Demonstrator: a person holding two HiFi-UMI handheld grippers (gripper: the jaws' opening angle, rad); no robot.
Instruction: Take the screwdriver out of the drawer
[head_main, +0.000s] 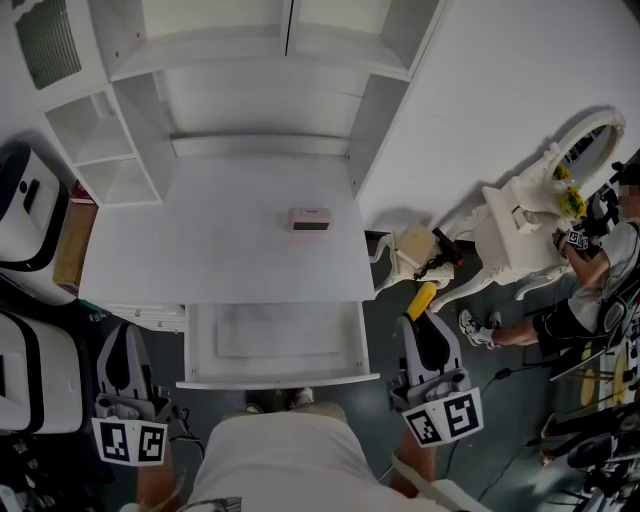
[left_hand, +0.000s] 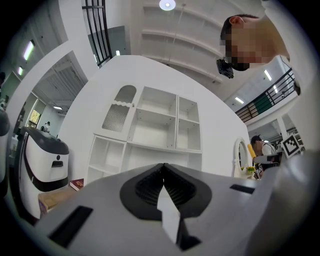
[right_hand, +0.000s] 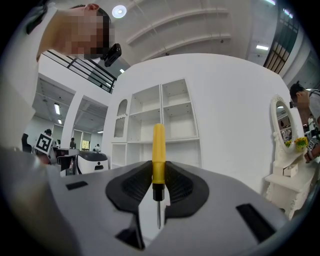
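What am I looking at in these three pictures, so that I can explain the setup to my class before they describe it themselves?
There is no robot here: a person holds a two-jaw gripper in each hand. The head view comes from a camera on the person's head, looking down at a white desk whose drawer stands open. A small pink box lies on the desktop. The other two pictures come from cameras riding on the grippers, each looking along its own jaws. The left gripper is shut with nothing in it. The right gripper is clamped on a yellow-handled screwdriver, held outside the drawer, to its right.
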